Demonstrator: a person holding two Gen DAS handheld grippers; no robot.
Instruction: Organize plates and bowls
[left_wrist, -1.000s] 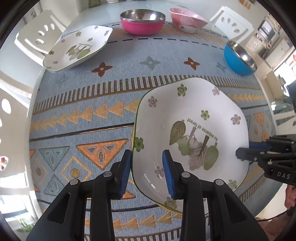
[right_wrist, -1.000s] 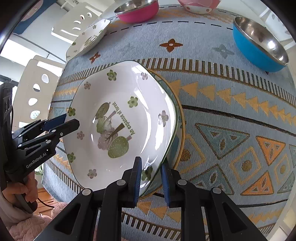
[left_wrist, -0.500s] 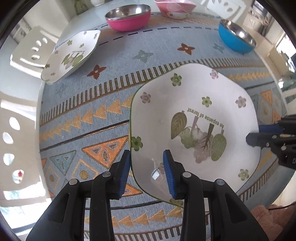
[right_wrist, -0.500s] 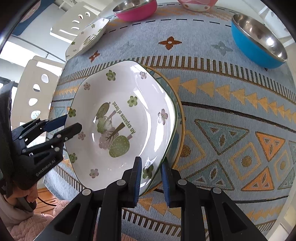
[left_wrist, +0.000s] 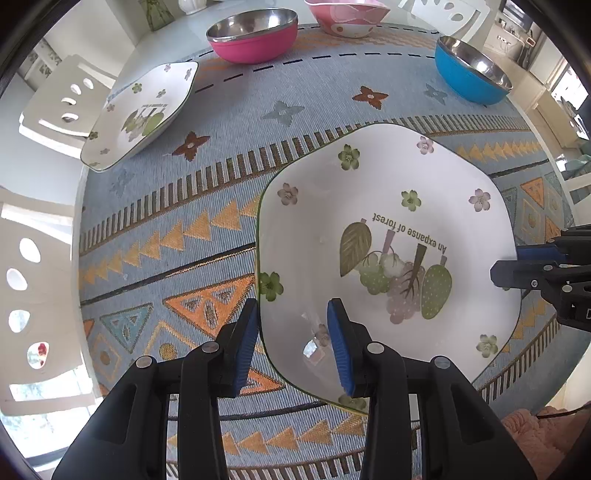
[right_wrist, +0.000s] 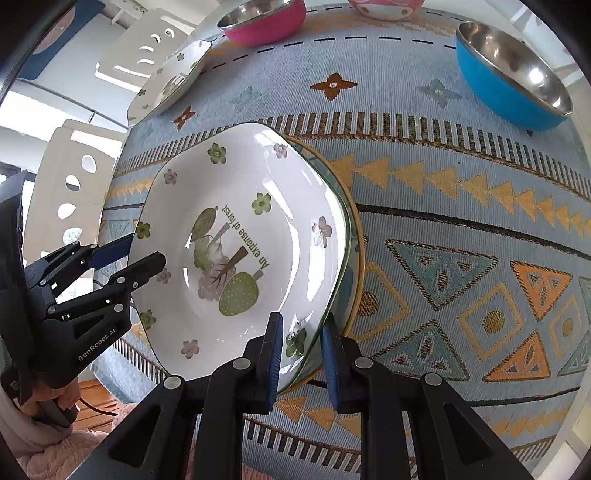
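Observation:
A white floral plate (left_wrist: 388, 236) (right_wrist: 240, 240) lies on top of a gold-rimmed plate (right_wrist: 356, 236) on the patterned cloth. My right gripper (right_wrist: 302, 354) is shut on the floral plate's near rim, and in the left wrist view it shows at the plate's right edge (left_wrist: 508, 264). My left gripper (left_wrist: 291, 343) straddles the opposite rim, one finger outside and one over the plate's inside. A gap shows between the pads, so it stands open. In the right wrist view the left gripper (right_wrist: 142, 251) sits at the plate's left edge.
A second floral plate (left_wrist: 142, 114) lies at the far left near the table edge. A pink steel bowl (left_wrist: 255, 35), a pink ceramic bowl (left_wrist: 347, 16) and a blue steel bowl (left_wrist: 469, 72) stand along the far side. White chairs (left_wrist: 59, 107) stand to the left.
The left gripper has rolled a little and its jaws have parted slightly around the plate's rim. The right gripper keeps its grip in the same place.

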